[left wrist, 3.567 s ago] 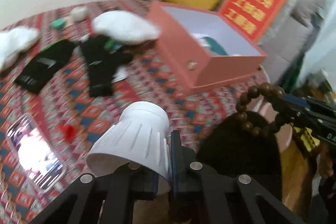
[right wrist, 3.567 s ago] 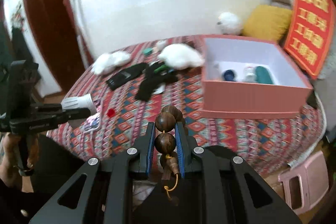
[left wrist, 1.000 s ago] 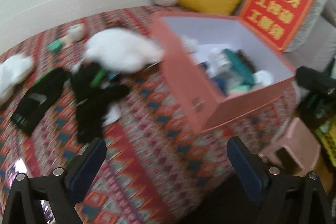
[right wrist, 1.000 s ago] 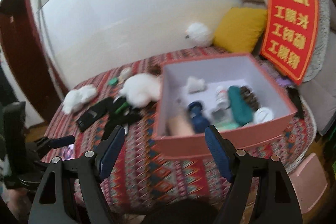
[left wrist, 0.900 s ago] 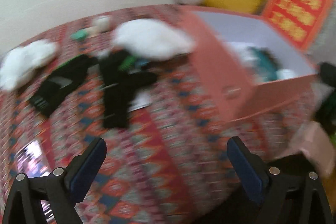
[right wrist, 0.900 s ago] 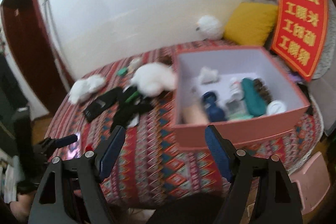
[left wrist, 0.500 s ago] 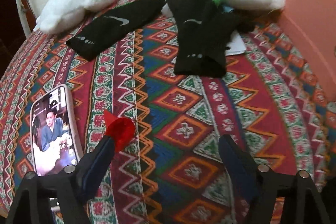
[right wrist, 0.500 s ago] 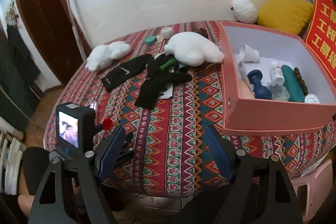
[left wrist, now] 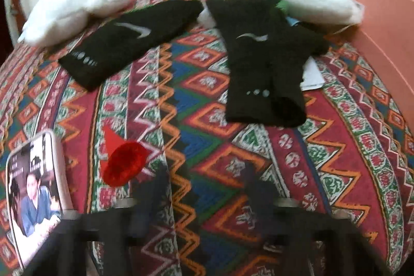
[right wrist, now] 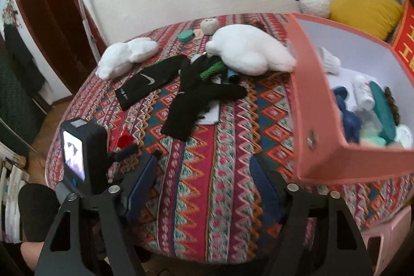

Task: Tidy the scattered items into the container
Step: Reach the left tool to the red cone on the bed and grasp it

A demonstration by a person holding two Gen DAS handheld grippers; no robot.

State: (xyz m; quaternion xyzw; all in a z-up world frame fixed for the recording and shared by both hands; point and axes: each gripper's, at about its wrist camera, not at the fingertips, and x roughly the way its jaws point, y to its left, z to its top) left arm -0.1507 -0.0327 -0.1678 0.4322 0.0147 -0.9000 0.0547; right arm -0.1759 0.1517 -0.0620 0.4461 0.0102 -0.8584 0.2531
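A small red cone-shaped piece [left wrist: 123, 165] lies on the patterned tablecloth [left wrist: 207, 136], just left of my left gripper [left wrist: 204, 185], which is open, blurred and holds nothing. From the right wrist view the left gripper [right wrist: 142, 150] hovers low beside the red piece [right wrist: 125, 140]. My right gripper [right wrist: 204, 183] is open and empty above the table's near edge. The pink box [right wrist: 309, 97] stands at the right and holds a blue bottle [right wrist: 349, 118], a teal case [right wrist: 383, 105], a white cup [right wrist: 330, 60] and beads. Two black socks [left wrist: 129, 38] [left wrist: 261, 64] lie mid-table.
A phone [left wrist: 33, 198] with a lit screen lies at the table's left edge. Two white plush toys [right wrist: 248, 48] [right wrist: 124, 56], a green item [right wrist: 185, 36] and a white card [right wrist: 211, 115] sit further back. A pink stool [right wrist: 388, 245] stands below right.
Since 3.6 s ago both grippers let go of the white cup and beads, which now lie in the box. The left gripper has dropped toward the red piece and its fingers have narrowed.
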